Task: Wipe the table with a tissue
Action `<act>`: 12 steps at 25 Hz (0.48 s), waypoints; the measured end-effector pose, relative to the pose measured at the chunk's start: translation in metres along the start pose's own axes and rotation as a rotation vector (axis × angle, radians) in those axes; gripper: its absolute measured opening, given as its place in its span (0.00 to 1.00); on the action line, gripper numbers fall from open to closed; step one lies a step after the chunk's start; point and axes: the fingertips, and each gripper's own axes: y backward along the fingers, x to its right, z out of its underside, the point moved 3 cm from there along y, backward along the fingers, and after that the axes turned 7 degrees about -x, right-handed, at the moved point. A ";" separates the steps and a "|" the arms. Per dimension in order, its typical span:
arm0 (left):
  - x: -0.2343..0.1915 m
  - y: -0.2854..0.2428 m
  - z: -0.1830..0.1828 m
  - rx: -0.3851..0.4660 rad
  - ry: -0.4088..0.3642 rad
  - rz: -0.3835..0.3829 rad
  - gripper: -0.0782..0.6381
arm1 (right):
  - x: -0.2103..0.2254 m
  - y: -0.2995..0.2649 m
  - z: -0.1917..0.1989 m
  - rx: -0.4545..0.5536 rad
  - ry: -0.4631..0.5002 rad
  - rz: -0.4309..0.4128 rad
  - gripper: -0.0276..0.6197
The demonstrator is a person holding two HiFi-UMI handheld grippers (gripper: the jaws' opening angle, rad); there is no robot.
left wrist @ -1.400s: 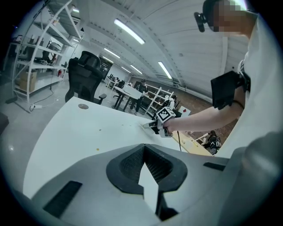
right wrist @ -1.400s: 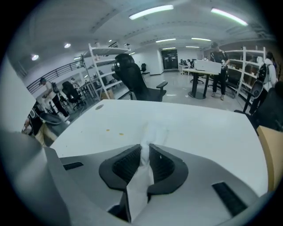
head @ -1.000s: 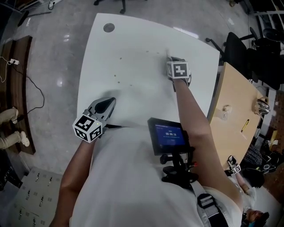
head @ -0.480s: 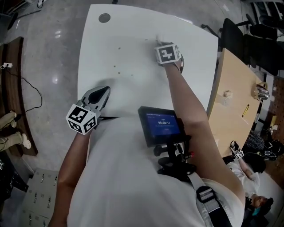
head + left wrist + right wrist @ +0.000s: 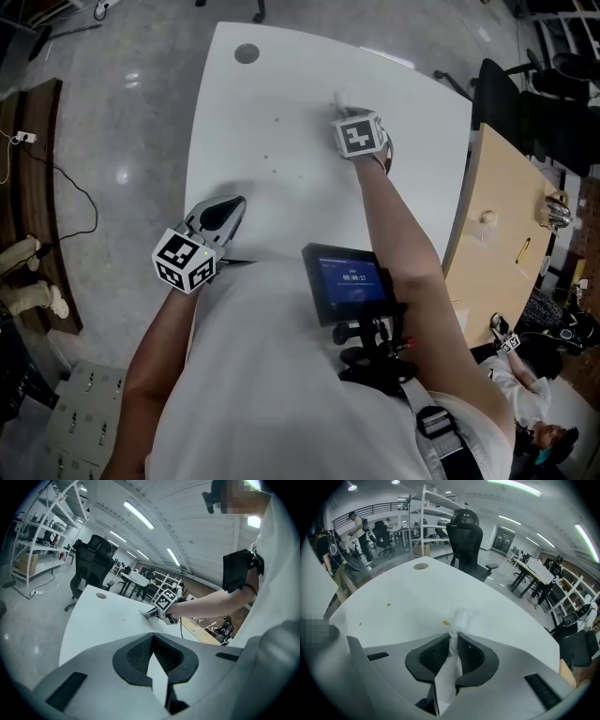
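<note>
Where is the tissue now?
The tissue is pinched in the right gripper, over the table's far side, its tip beside a brown spot in the right gripper view.

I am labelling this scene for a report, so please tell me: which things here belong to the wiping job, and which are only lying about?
Belong to the job:
- tissue, clamped in the right tool
- white table
- brownish spots on it

Only around:
- left tool, shut and empty
- wooden table beside
- black office chair
</note>
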 end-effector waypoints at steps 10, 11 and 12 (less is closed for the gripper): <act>-0.025 0.023 0.003 -0.003 -0.011 0.037 0.12 | -0.109 0.005 -0.023 0.049 0.403 -0.177 0.14; -0.025 0.023 0.002 -0.004 -0.015 0.043 0.12 | -0.114 0.007 -0.019 0.042 0.433 -0.214 0.14; -0.024 0.023 0.001 -0.006 -0.021 0.049 0.12 | -0.118 0.009 -0.014 0.034 0.450 -0.260 0.14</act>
